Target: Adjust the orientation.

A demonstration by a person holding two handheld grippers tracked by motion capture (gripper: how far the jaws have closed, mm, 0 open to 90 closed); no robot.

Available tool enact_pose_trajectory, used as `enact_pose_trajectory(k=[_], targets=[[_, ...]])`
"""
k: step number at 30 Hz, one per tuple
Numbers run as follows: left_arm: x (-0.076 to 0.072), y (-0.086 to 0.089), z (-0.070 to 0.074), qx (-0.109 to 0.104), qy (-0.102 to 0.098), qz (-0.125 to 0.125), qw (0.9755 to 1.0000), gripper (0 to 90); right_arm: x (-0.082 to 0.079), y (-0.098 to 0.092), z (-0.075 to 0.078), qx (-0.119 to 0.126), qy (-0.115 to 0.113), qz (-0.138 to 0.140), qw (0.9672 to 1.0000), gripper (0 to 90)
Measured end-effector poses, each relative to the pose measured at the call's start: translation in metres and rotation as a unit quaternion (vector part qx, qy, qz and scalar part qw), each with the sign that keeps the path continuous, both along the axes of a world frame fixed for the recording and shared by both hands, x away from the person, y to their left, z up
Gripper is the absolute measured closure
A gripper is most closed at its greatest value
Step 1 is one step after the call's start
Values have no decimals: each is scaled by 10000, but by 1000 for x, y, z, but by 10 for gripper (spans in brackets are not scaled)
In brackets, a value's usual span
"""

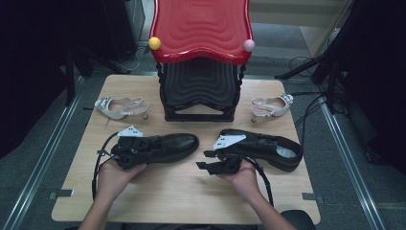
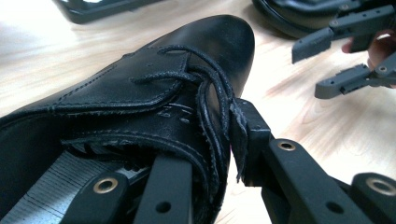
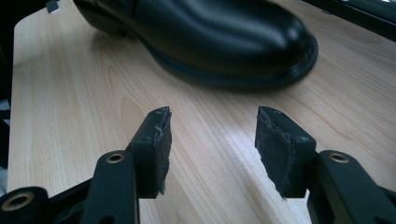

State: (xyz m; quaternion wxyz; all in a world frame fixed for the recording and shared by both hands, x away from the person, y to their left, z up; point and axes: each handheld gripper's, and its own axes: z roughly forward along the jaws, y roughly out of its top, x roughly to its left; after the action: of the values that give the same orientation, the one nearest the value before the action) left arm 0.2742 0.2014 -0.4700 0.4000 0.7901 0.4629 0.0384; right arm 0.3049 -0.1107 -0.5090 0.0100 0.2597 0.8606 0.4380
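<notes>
Wooden table (image 1: 182, 191) with two black shoes (image 1: 170, 145), two pale sandals (image 1: 122, 107), a rack (image 1: 200, 91).

l shoe (image 1: 165, 145) left of r shoe (image 1: 268, 146) on table (image 1: 167, 196).

A red-topped stool (image 1: 201, 28) with a black ribbed lower tier stands at the table's (image 1: 191, 196) twelve o'clock, a yellow ball (image 1: 154, 43) and a pink ball (image 1: 249, 45) on its front corners. Pale heeled sandals lie at ten o'clock (image 1: 122, 107) and two o'clock (image 1: 272, 106).
</notes>
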Motion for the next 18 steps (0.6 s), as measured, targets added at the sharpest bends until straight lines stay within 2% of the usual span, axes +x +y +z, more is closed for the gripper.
enact_pose_trajectory(k=[5,9,12,14,16,18], targets=[[0,-17,-5,89,-23,-142,9999,776,0,-2,0,-2,-8,-42,10000,469],[2,-26,-8,-90,11,-178,9998,766,-1,-2,0,30,-26,-81,10000,470],[3,-33,-13,-114,-2,-194,9997,760,0,-1,-2,68,20,-113,9999,470],[3,-35,-14,-70,-38,-219,9997,751,1,1,-2,80,31,-112,9999,470],[5,-30,-15,-189,15,-229,9996,739,1,4,-4,37,35,-115,9999,471],[5,-30,-15,-171,28,-262,9995,730,0,6,-5,5,69,-127,9999,478]])
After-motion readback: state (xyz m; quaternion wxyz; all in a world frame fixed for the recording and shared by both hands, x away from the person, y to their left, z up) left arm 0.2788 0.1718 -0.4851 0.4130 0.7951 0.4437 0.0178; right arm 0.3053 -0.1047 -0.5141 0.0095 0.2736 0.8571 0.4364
